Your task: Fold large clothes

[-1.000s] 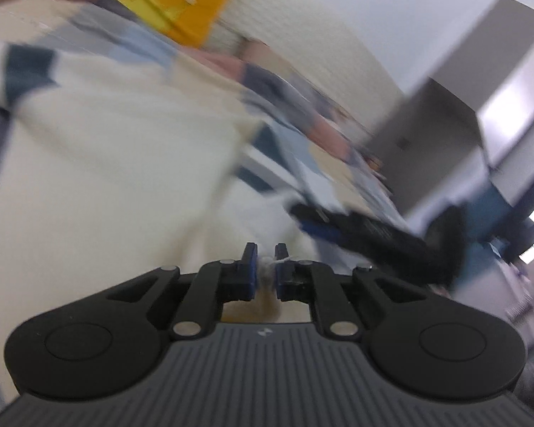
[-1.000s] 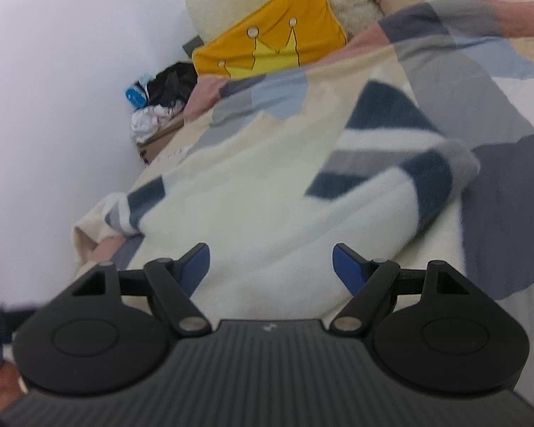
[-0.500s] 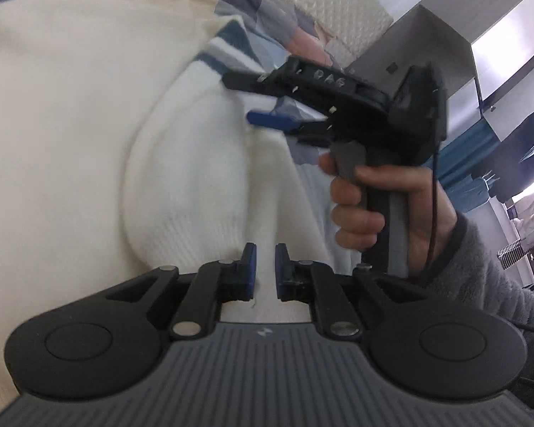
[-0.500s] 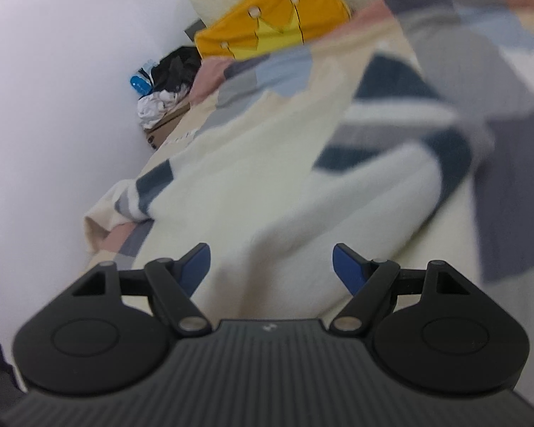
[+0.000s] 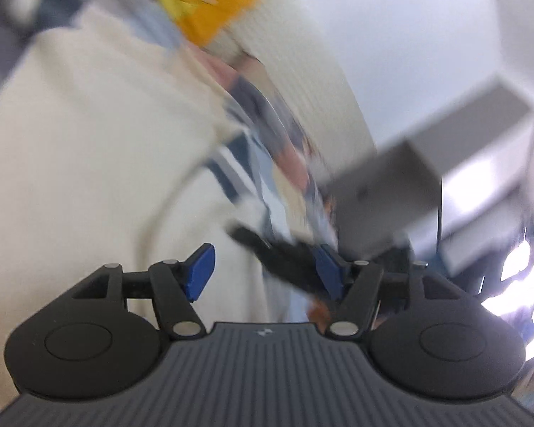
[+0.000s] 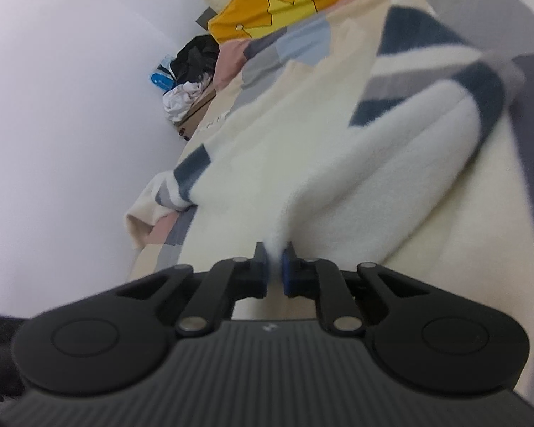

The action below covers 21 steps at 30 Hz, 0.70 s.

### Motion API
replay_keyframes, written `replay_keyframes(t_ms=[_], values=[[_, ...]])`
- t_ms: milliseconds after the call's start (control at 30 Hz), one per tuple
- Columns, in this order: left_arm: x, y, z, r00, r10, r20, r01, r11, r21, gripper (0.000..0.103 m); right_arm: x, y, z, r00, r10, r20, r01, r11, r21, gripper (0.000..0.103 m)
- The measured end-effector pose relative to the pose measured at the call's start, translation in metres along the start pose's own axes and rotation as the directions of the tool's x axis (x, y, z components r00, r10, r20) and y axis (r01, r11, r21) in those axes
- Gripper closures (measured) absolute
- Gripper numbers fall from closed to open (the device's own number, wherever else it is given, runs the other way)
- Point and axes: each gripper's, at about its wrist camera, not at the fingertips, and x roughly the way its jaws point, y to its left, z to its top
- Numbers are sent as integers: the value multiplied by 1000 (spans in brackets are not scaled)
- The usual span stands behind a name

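A large cream sweater (image 6: 302,163) with navy and grey stripes on its sleeves lies spread on a patchwork bed. My right gripper (image 6: 275,267) is shut on a pinched fold of the cream fabric at its near edge. In the blurred left wrist view the same sweater (image 5: 89,149) fills the left half. My left gripper (image 5: 265,272) has its jaws opening, with no cloth pressed between the blue pads (image 5: 201,270). The dark body of the right gripper (image 5: 281,252) shows just beyond the left one's fingers.
A yellow crown cushion (image 6: 284,0) and a cream quilted headboard (image 5: 295,71) stand at the bed's far end. Beside the bed, near the white wall, is a box with dark and white clothes (image 6: 188,82). A grey cabinet (image 5: 384,192) is on the right.
My right gripper closed from wide open onto the sweater's edge. My left gripper let go of the cream fabric, its jaws spread apart, and it swung so the view blurs.
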Motion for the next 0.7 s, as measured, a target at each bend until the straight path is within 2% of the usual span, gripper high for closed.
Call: replay_keyframes(t_ms=[100,167,233,267,433,533,600,667,700], values=[[-4,26,6,998,61,29,-57,989,-140,35,-24,9,-10,997,-71,17,72,997,-23,93],[2,39,6,991,136,-12,-136,971,-197,35,-35,10,-19,990,-140,17,140,989,-37,93],[14,47,3,973,214,-90,-229,951,-207,36,-44,11,-33,972,-233,17,234,970,-71,93],[18,50,0,968,228,-102,-245,947,-208,36,-45,9,-40,959,-282,6,281,956,-87,93],[39,45,0,964,230,-138,-252,951,-181,36,-41,-19,-55,915,-399,-58,396,917,-55,93],[51,44,-2,965,213,-150,-238,956,-171,43,-42,-28,-60,916,-397,-65,398,918,-2,90],[63,41,-6,964,202,-175,-230,961,-156,45,-45,-29,-60,925,-378,-48,380,924,44,89],[73,37,-13,961,186,-205,-218,965,-147,45,-51,-32,-58,938,-343,-44,346,934,87,85],[78,34,-17,959,181,-219,-214,967,-139,45,-52,-32,-57,941,-336,-39,338,937,93,79]])
